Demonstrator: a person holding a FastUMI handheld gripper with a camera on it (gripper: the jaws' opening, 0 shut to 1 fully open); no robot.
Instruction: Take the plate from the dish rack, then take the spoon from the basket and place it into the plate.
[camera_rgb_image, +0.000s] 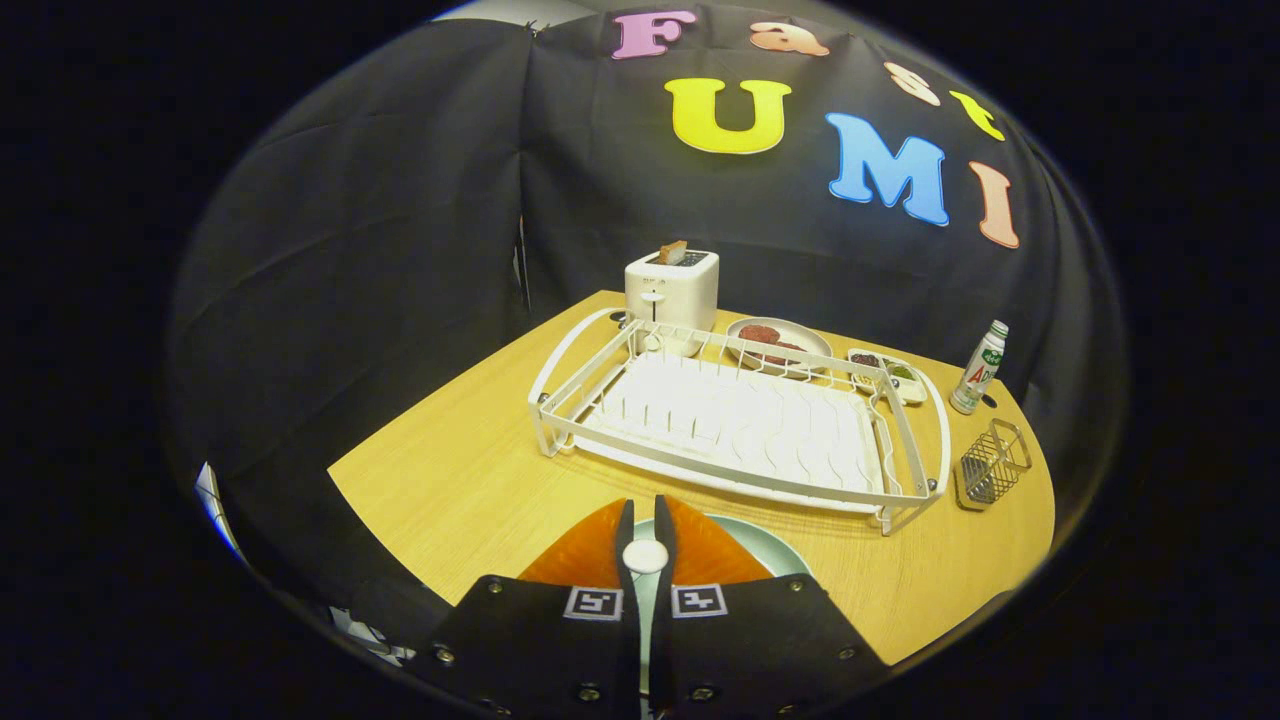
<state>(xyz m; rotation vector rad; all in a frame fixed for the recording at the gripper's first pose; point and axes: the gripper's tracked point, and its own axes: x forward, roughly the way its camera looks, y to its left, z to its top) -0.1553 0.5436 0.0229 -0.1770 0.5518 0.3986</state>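
The gripper (645, 520) has its fingers drawn nearly together on a white spoon (645, 556) — both press its handle — just above the pale green plate (770, 545) on the wooden table (460, 480). Beyond stands the white dish rack (740, 420), the wire basket (993, 462) at its right end — a toaster (672, 285) behind.

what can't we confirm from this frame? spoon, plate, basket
- Spoon: a white rounded end shows between the gripper fingers; the rest is hidden by them.
- Plate: pale rim shows beyond the fingers; the gripper body covers the rest, so contact with the spoon can't be told.
- Basket: too small to tell its contents through the mesh.
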